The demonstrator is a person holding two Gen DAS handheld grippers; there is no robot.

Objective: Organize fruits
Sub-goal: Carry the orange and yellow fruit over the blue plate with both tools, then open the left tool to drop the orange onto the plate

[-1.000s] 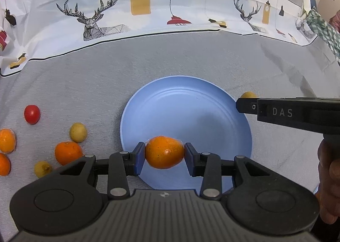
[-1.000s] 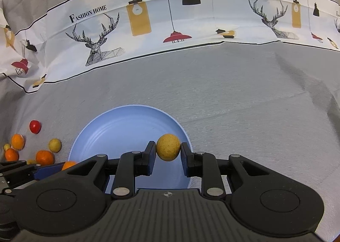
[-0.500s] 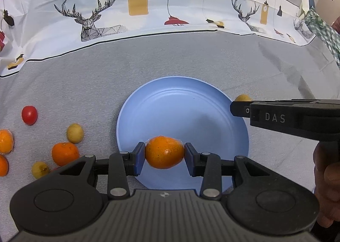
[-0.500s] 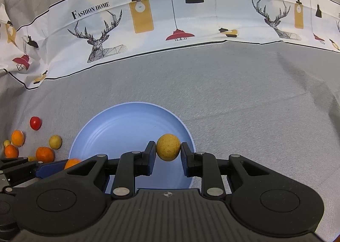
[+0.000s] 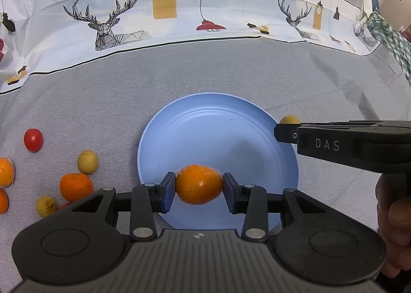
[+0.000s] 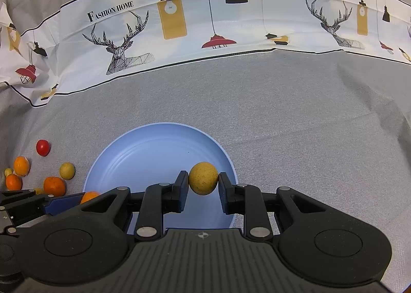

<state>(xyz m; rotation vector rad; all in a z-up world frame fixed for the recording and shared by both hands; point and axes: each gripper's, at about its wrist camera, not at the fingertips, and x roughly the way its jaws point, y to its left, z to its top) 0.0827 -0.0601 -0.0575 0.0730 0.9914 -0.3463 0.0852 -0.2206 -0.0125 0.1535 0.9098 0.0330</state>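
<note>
My left gripper (image 5: 199,186) is shut on an orange (image 5: 199,182) and holds it just above the near rim of the blue plate (image 5: 218,136). Over the plate's right rim (image 6: 154,154), my right gripper (image 6: 203,180) is shut on a small yellow fruit (image 6: 203,176). In the left wrist view the right gripper (image 5: 282,132) comes in from the right, with the yellow fruit (image 5: 289,119) showing above its fingers. The right wrist view has the left gripper (image 6: 64,201) at lower left with its orange (image 6: 90,195) partly hidden.
Loose fruit lies on the grey cloth left of the plate: a red tomato (image 5: 33,139), a yellow fruit (image 5: 87,161), an orange (image 5: 76,186), another yellow fruit (image 5: 46,206) and more oranges (image 5: 5,171) at the edge. A printed cloth border (image 5: 164,10) rises behind. A hand (image 5: 393,216) grips the right tool.
</note>
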